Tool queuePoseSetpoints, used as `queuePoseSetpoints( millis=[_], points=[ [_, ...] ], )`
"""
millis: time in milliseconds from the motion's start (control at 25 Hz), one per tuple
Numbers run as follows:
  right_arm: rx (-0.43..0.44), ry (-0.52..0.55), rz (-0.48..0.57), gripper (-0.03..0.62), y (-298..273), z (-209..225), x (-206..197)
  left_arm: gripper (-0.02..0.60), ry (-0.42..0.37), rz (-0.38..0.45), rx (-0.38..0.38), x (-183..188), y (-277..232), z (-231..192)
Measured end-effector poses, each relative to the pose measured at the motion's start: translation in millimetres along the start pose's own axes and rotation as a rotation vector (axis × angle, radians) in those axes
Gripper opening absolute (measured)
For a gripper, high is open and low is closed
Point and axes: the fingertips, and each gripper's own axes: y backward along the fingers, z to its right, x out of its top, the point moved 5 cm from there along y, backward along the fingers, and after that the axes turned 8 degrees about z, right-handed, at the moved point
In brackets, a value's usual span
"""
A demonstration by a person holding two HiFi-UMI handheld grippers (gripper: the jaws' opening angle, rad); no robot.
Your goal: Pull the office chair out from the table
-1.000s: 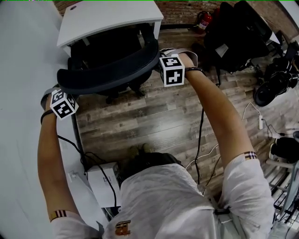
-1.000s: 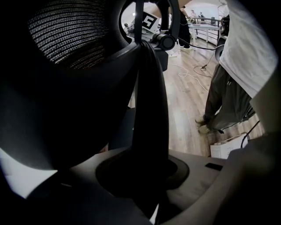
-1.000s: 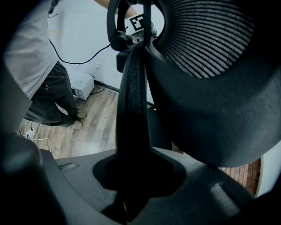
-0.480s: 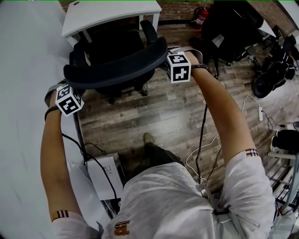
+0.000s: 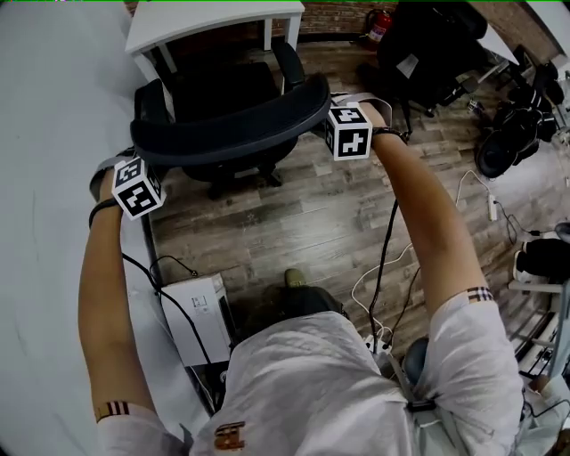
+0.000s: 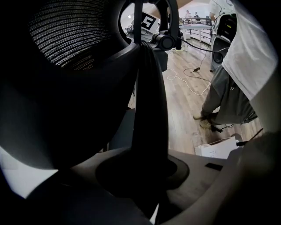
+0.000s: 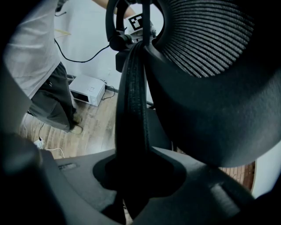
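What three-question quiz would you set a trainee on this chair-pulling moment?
1. True or false: the left gripper and the right gripper are each shut on the rim of the office chair's backrest.
2. In the head view, the white table shows: A) above the chair, at the top edge; B) below the chair; C) right of the chair.
3. Fill in: the white box lies nearer the ___ gripper.
Key: 1 true; 2 A; 3 left.

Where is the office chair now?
In the head view the office chair stands at upper centre on the wood floor, just before the white table, its backrest clamped by left gripper and right gripper.
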Motion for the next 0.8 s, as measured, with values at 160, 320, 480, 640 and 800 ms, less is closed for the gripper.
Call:
queuePoseSetpoints(
  millis=[160, 320, 480, 640, 800],
  points=[
    [-0.005, 0.0, 0.002, 0.098, 13.9, -26.1, 8.0, 0.095, 0.001, 0.001, -0.005, 5.2, 13.1, 26.3],
    [-0.009, -0.003, 0.005, 0.098, 30.4, -54.0, 17.3, 0.095, 0.006, -0.009, -0.01, 10.7, 30.2, 54.8],
    [-0.004, 0.002, 0.006, 0.098, 44.1, -83.7, 24.7, 0.095, 0.016, -0.011, -0.017, 15.5, 43.0, 87.5],
    [0.001, 0.008, 0.014, 0.098, 58.1, -113.8, 35.6, 0.095, 0.006, -0.013, -0.001, 22.6, 62.9, 115.4],
    [-0.002, 0.007, 0.014, 0.098, 72.0, -138.5, 42.4, 0.095, 0.005, -0.011, 0.0, 30.2, 76.6, 140.1]
  ],
)
